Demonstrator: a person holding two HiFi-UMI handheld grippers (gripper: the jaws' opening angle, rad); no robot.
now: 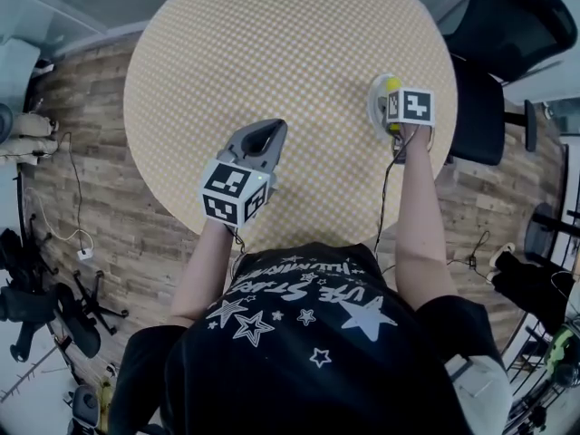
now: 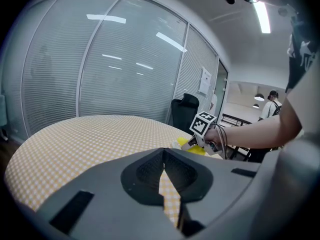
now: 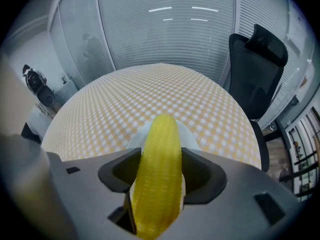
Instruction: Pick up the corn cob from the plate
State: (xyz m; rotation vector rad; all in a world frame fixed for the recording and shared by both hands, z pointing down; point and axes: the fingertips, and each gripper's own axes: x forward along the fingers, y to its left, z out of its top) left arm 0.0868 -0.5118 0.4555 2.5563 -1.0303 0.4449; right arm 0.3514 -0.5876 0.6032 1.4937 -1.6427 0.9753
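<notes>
The yellow corn cob point(image 3: 159, 134) stands lengthwise between the jaws of my right gripper point(image 3: 161, 155), and both jaws press on its sides. Under it lies the small white plate point(image 3: 188, 135), near the right edge of the round checked table point(image 1: 272, 53). In the head view the cob point(image 1: 391, 84) and the plate point(image 1: 374, 102) peek out beside the right gripper's marker cube point(image 1: 410, 106). My left gripper point(image 1: 263, 136) hovers over the table's near edge, shut and empty; its jaw tips point(image 2: 163, 156) meet. From there the cob point(image 2: 192, 145) shows as a yellow patch under the right gripper.
A black office chair point(image 1: 507, 25) stands just past the table's right edge, close to the plate, also seen as a chair point(image 3: 255, 69) behind it. Glass walls with blinds point(image 2: 100, 69) ring the room. Cables and gear lie on the wooden floor point(image 1: 82, 198) at left.
</notes>
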